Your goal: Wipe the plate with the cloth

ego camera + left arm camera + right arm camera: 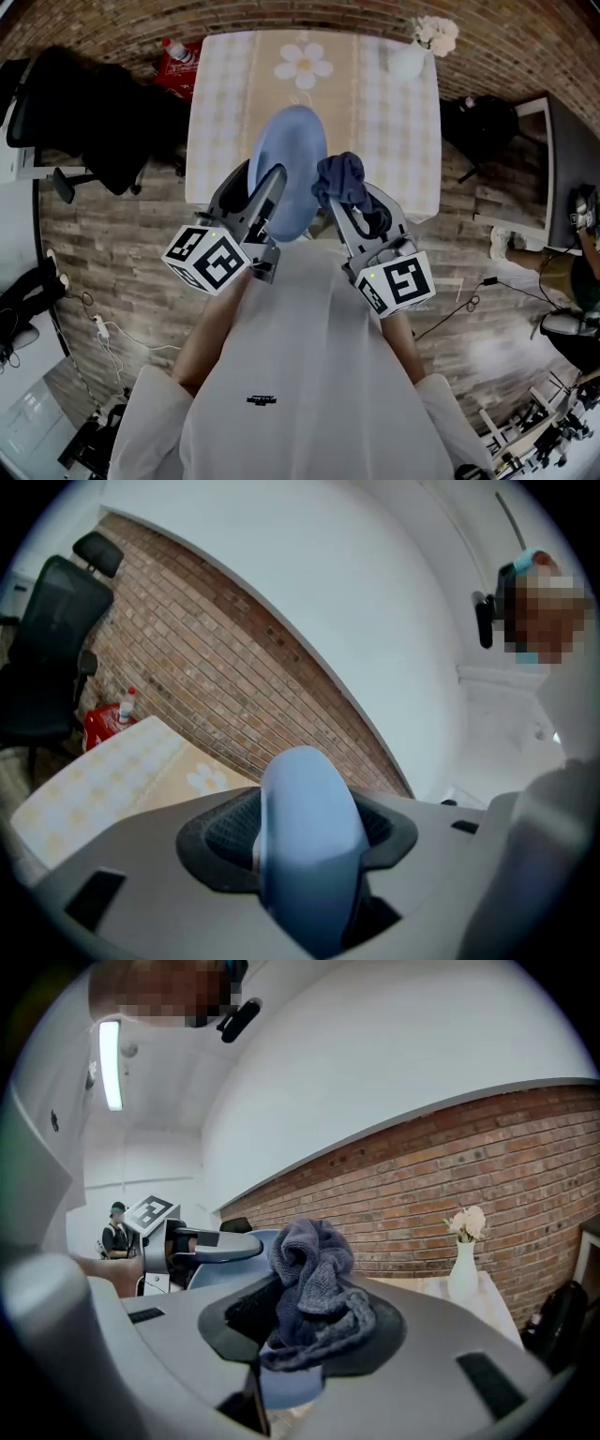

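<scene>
My left gripper [265, 192] is shut on the rim of a light blue plate [289, 169], held up on edge above the near end of the table. In the left gripper view the plate [309, 841] fills the gap between the jaws edge-on. To the plate's right, my right gripper [345, 199] is shut on a bunched dark blue-grey cloth [342, 181]. The cloth [314, 1283] sticks up from the jaws in the right gripper view, and there the plate [225, 1265] and the left gripper [192, 1246] show just beyond it. Cloth and plate look close or touching.
The table [225, 103] has a checked cloth with a daisy print [304, 64]. A white vase of flowers [412, 56] stands at its far right corner. A black office chair [75, 112] is at the left, red packaging [176, 64] beyond the table's left corner, wood floor around.
</scene>
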`<state>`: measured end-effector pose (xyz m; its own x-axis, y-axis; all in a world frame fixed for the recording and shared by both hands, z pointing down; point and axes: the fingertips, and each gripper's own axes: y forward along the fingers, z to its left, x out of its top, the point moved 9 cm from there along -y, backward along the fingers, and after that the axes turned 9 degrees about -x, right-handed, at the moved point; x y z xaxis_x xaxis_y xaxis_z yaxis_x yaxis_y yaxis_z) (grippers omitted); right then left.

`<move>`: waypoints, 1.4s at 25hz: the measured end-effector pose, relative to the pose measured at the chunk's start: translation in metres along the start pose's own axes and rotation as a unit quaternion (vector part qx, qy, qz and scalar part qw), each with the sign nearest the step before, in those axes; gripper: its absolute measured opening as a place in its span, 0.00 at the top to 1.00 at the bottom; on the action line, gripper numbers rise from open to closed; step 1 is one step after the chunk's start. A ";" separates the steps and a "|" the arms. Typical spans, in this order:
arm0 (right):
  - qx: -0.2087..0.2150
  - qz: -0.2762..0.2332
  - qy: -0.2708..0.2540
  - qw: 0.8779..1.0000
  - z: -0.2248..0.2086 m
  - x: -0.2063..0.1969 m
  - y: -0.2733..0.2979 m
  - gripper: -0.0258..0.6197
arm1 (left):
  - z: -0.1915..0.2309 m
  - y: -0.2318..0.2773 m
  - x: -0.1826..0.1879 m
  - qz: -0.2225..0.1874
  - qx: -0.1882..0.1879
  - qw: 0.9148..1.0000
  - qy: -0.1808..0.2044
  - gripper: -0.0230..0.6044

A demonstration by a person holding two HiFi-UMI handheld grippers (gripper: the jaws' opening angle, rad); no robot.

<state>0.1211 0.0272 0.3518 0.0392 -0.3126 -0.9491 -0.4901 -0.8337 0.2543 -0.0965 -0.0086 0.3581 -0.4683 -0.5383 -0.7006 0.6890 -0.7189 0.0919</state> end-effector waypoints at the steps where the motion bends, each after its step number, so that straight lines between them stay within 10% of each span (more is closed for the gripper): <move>1: 0.001 0.001 -0.002 1.000 -0.001 0.002 0.002 0.72 | 0.002 0.002 0.001 -0.005 -0.013 1.000 -0.023 0.58; 22: 0.075 -0.045 -0.054 0.995 0.019 0.031 0.044 0.72 | -0.029 0.006 0.003 0.043 -0.123 0.991 0.009 0.58; 35: 0.004 -0.022 -0.064 0.998 -0.007 0.033 0.051 0.72 | -0.040 0.005 0.010 0.028 -0.137 0.990 0.019 0.58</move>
<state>0.1032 -0.0289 0.3345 -0.0501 -0.2152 -0.9753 -0.4974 -0.8414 0.2112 -0.0755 0.0005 0.3231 -0.4065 -0.5535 -0.7269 0.8401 -0.5392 -0.0592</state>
